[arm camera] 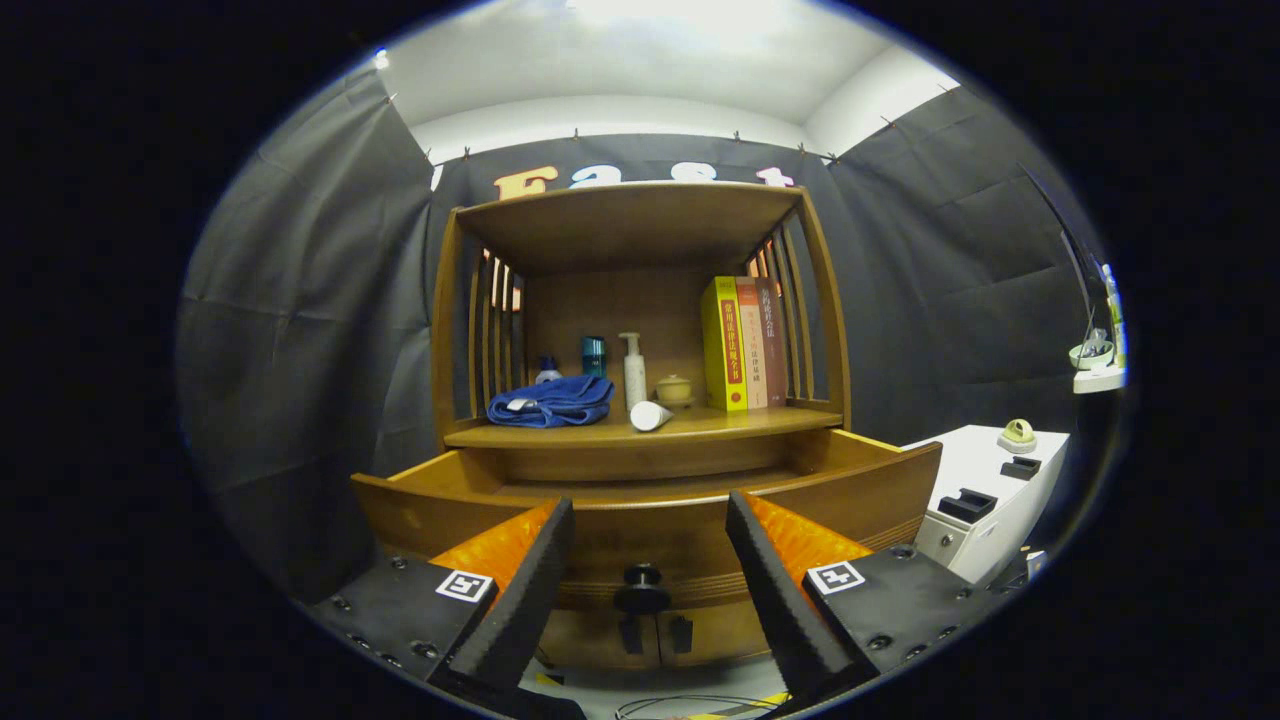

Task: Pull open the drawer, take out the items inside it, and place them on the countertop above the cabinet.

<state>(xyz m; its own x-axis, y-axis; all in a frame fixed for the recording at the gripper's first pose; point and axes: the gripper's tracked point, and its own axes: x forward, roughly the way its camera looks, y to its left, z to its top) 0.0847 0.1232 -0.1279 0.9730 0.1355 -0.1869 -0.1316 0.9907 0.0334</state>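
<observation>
Drawer (640, 490) stood pulled out below the worktop (640, 428); claw (648, 570) was spread, holding nothing, its fingers flanking the knob (641, 576); blue cloth (552, 400) lay on the worktop.

I am seeing a honey-brown wooden drawer (640, 520) with a black knob (642, 577), a blue towel (552, 401), a white pump bottle (633, 370), and a yellow book (724, 345) beside reddish-brown ones.

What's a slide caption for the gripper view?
Open gripper facing the pulled-out drawer, its knob between the fingers; blue towel on the countertop.
</observation>
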